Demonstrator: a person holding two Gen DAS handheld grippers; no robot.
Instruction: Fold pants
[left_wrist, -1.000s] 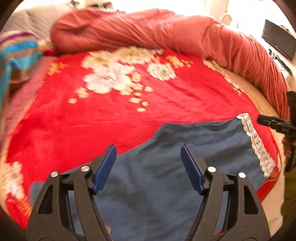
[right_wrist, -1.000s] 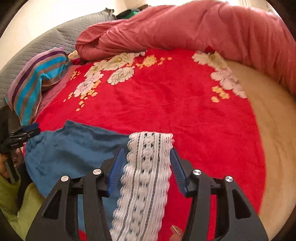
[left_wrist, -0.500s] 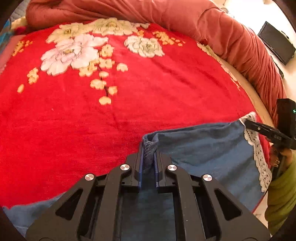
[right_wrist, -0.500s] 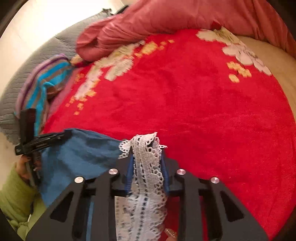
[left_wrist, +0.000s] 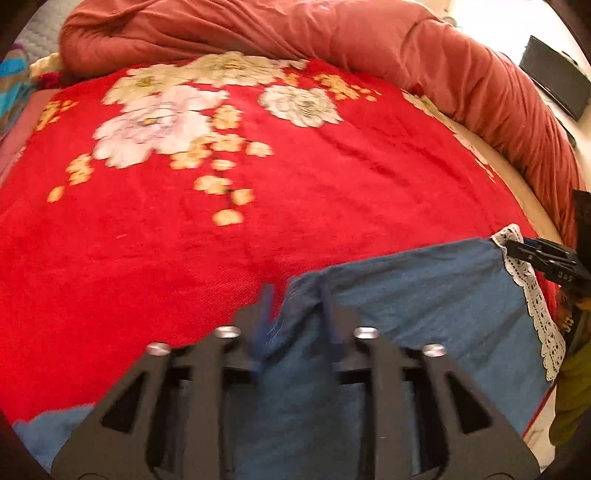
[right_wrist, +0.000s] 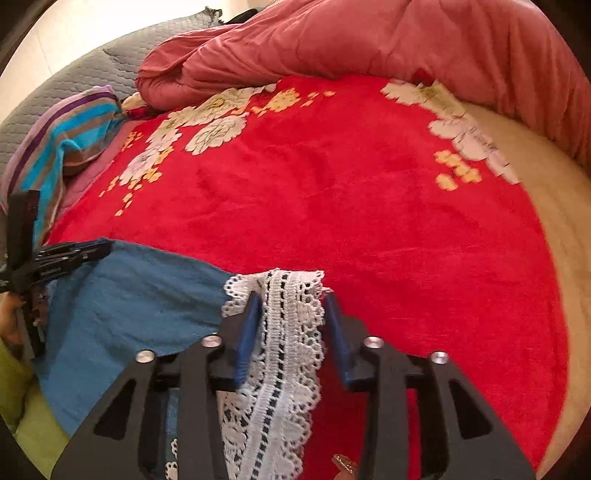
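**Pants laid down, jaws letting go**

The blue pants (left_wrist: 424, 295) lie on the red flower blanket (left_wrist: 295, 192), at its near edge — the edge closest to both cameras. They look like one flat blue piece with a white lace hem (right_wrist: 291, 332) at one end. So one fold may be done, but I cannot tell for sure.

The left gripper (left_wrist: 295, 314) sits at the far edge of the pants, away from the lace. Its jaws have just been opening. A bunched bit of blue cloth sits between them, loose, not pinched.

The right gripper (right_wrist: 291, 314) is at the lace end. Its jaws have just been opening too — the lace lies between them, and the right pad stands clear of it.

Past the blanket's far edge lies a puffy pink quilt (left_wrist: 332, 33). A striped cloth (right_wrist: 55, 147) sits off its left side.

What is left, I think: fold the pants smaller, maybe twice.
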